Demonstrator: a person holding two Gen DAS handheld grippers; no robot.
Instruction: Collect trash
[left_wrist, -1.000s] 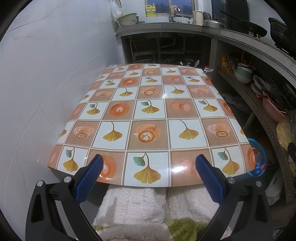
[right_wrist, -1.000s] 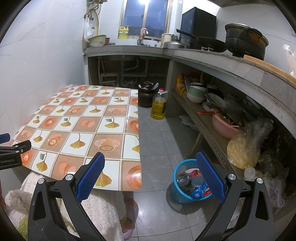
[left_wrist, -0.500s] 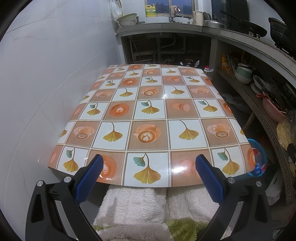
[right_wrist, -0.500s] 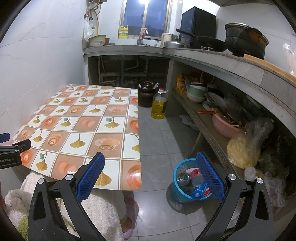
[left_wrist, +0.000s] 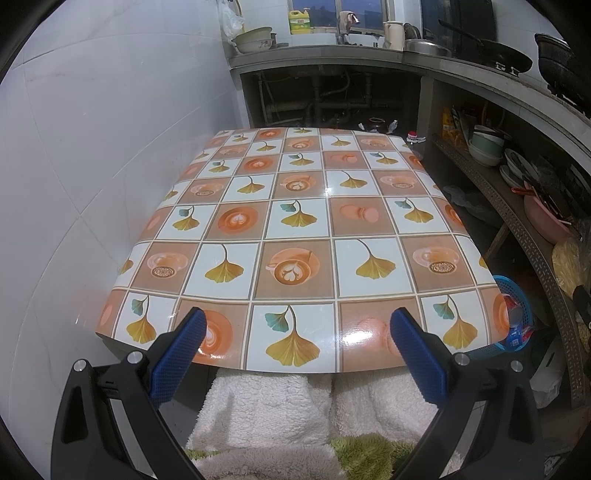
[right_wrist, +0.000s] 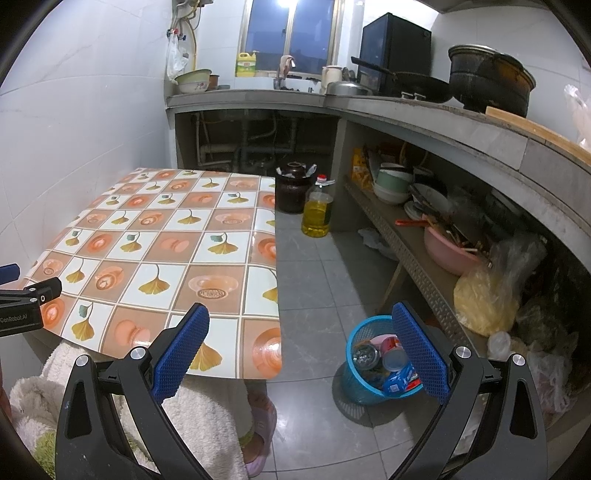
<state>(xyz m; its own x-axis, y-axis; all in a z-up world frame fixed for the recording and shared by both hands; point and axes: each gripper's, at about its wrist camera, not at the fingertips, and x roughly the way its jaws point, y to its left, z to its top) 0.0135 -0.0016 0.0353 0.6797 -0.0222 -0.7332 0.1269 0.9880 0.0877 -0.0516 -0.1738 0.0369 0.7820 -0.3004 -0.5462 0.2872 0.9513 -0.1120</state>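
Kitchen bench (left_wrist: 295, 229) under a glossy oilcloth of ginkgo-leaf and coffee-cup squares, bare of any rubbish in both views. Blue mesh waste basket (right_wrist: 360, 373) on the grey floor tiles to the bench's right, near the low shelf; already holding a crushed can (right_wrist: 365, 355), a red can (right_wrist: 392, 352) and a blue wrapper (right_wrist: 400, 380). Left gripper (left_wrist: 295, 354) spread wide and empty, poised over the near edge of the bench. Right gripper (right_wrist: 301, 350) likewise spread wide and empty, between bench corner and basket, its right pad overlapping the basket rim in view.

Step in hand, as judged: nearly finished or finished, with no loose trash evident on bench or floor. Worth scanning the crumpled scrap (right_wrist: 373, 238) on the floor beneath the shelf before stopping; uncertain whether rubbish or cloth.

Legible writing: "GenRobot.AI", first letter partly cropped, on the left gripper body at the right view's left edge. Labels on the yellow detergent jug (right_wrist: 246, 64) and oil bottle (right_wrist: 317, 214) too small to read.
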